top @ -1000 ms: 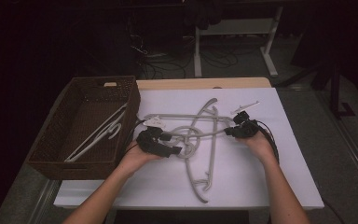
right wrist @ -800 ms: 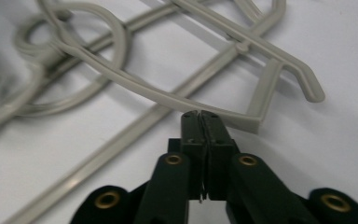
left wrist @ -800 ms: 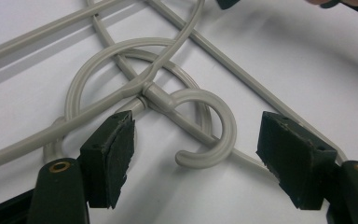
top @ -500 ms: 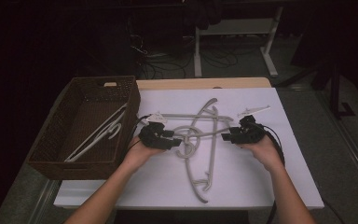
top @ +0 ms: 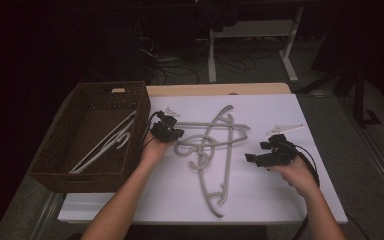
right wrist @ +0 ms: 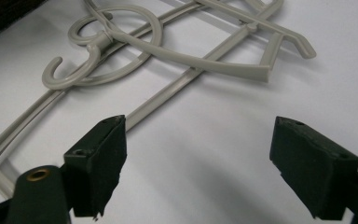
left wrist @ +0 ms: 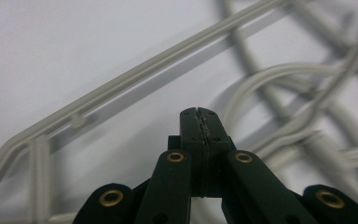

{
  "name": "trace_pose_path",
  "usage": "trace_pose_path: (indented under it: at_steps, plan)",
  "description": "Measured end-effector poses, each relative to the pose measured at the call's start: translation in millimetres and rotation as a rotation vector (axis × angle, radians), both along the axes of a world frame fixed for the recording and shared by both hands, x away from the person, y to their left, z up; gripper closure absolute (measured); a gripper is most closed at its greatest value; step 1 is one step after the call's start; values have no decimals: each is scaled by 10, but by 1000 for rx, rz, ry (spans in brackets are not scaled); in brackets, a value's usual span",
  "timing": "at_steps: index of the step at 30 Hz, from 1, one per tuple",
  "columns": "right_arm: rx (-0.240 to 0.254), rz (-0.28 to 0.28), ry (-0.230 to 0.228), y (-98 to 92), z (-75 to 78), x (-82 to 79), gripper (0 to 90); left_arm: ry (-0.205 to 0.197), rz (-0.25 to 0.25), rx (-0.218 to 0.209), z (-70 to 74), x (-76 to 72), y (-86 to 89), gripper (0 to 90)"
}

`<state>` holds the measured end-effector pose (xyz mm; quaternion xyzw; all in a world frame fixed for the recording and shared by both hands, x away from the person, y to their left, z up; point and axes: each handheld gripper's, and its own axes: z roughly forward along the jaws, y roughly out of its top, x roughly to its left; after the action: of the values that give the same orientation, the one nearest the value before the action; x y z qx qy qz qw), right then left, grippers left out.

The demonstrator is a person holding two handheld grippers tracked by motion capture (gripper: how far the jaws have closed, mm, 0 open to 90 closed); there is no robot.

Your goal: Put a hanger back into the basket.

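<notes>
Several grey plastic hangers (top: 211,145) lie tangled on the white table top (top: 265,200). My left gripper (top: 179,134) is at the pile's left edge; its jaws have just been closing and now stand shut. In the left gripper view the left gripper (left wrist: 199,114) has nothing between its pads, and a hanger bar (left wrist: 135,79) lies just beyond them. My right gripper (top: 251,159) is right of the pile, off the hangers. Its jaws have just been opening. In the right gripper view the right gripper (right wrist: 200,125) is open over bare table, with the hangers (right wrist: 191,56) ahead.
A dark wicker basket (top: 87,177) stands at the table's left with a white hanger (top: 107,142) inside. Two small white clips (top: 285,129) (top: 170,111) lie on the table. Beyond the far edge are a desk frame (top: 292,50) and cables on the floor.
My left gripper has moved away from the person, along the pile's left edge. My right gripper has drawn back from the hangers toward the person.
</notes>
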<state>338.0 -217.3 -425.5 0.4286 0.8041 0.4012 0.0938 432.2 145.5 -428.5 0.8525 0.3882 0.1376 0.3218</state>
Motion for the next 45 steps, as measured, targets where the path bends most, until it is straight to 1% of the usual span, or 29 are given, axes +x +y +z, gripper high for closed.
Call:
trace_pose_path:
  at_steps: [1,5,10,12,16,17,19,22,24,26,28,30,32,34,37,39,41,43,44,45]
  plan:
    - [1,-3,-1,-8,-2,-6,176,7,2,9,-15,10,6,897]
    - [8,-6,-4,-13,-4,1,159,40,-21,57,-64,27,22,897]
    - [-8,-5,-16,28,-8,-5,152,61,-48,55,-57,-4,0,898]
    - [-10,1,-22,36,-10,-4,147,73,-69,63,-55,-35,-15,898]
    - [-20,1,-25,49,-19,-1,144,105,-113,53,-58,-128,-34,898]
    - [-22,-1,-24,50,-20,-1,144,104,-124,59,-64,-158,-45,898]
    - [-22,-1,-22,50,-21,-1,144,116,-147,69,-71,-215,-58,898]
    - [-24,-1,-23,58,-24,0,144,122,-168,72,-86,-286,-66,898]
    - [-28,2,-22,66,-28,1,144,120,-170,59,-75,-315,-57,898]
    - [-34,5,-21,80,-32,1,143,136,-183,39,-63,-332,-50,898]
    - [-38,7,-17,89,-41,5,144,141,-195,25,-71,-357,-65,898]
    - [-43,10,-16,94,-46,7,144,144,-210,20,-71,-380,-89,898]
    - [-43,10,-18,97,-41,3,143,157,-228,11,-79,-408,-129,898]
    - [-39,11,-23,97,-37,2,144,166,-250,14,-90,-448,-182,898]
    - [-41,10,-24,97,-32,-4,145,160,-270,20,-98,-501,-241,898]
    - [-56,11,-20,104,-39,-5,172,157,-271,16,-93,-513,-249,898]
    - [-80,23,-9,121,-59,-8,233,149,-268,3,-77,-521,-236,898]
    - [-99,38,4,131,-78,-8,322,124,-262,-11,-43,-532,-210,897]
    - [-102,39,8,135,-82,-11,351,107,-253,-21,-21,-540,-194,896]
    - [-99,38,15,134,-80,-13,400,94,-244,-29,3,-545,-180,858]
